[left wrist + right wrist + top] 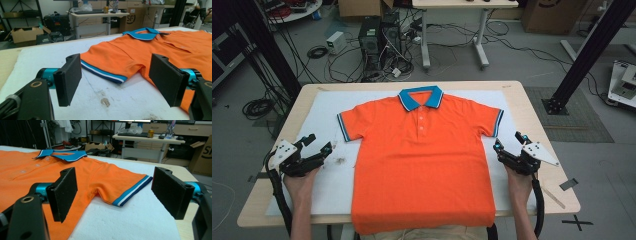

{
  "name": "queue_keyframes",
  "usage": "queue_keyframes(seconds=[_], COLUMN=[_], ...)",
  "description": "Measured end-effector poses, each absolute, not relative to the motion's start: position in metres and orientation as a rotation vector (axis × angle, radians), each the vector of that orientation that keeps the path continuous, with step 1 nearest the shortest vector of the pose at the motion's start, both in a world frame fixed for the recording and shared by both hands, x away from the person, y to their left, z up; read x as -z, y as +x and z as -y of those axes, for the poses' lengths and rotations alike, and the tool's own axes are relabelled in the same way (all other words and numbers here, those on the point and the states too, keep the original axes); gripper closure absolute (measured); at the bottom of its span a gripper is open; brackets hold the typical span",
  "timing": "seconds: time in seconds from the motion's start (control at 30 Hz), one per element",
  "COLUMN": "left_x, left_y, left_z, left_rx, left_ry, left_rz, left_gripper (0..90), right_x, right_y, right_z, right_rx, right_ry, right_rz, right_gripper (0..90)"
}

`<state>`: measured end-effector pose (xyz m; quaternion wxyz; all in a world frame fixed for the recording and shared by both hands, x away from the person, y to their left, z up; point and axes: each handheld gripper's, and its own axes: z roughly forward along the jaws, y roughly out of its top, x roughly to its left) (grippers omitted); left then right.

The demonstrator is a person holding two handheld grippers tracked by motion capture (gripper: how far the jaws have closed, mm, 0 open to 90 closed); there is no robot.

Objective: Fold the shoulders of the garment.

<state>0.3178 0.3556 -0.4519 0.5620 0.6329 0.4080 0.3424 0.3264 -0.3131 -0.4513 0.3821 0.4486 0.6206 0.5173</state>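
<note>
Your orange polo shirt with blue collar (422, 150) lies flat, face up, on the white foam pad (327, 107). Your left gripper (319, 145) and right gripper (508, 141) flank its sleeves, jaws spread wide, holding nothing.

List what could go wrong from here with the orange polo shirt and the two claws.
1. The shirt's hem hangs over the table's near edge; a pull on one side might drag the shirt off or skew it.
2. Both claws, left and right, are open and beside the sleeves; closing low may pinch the white pad along with the cloth.
3. A brownish stain on the pad near the left sleeve could mark the fabric if dragged across.
</note>
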Motion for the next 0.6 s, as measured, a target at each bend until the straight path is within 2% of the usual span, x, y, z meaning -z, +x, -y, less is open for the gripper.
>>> queue_keyframes(seconds=[0.6], left_x=[0.4515], left_y=[0.3191], left_z=[-0.3553], left_rx=[-0.81], left_ry=[1.492], left_rz=[-0.989], left_gripper=[26.5], right_x=[0.4493], right_y=[0.3334], right_z=[0.3126], right_rx=[-1.299], right_ry=[1.143], right_rz=[-1.681], right_gripper=[21.4])
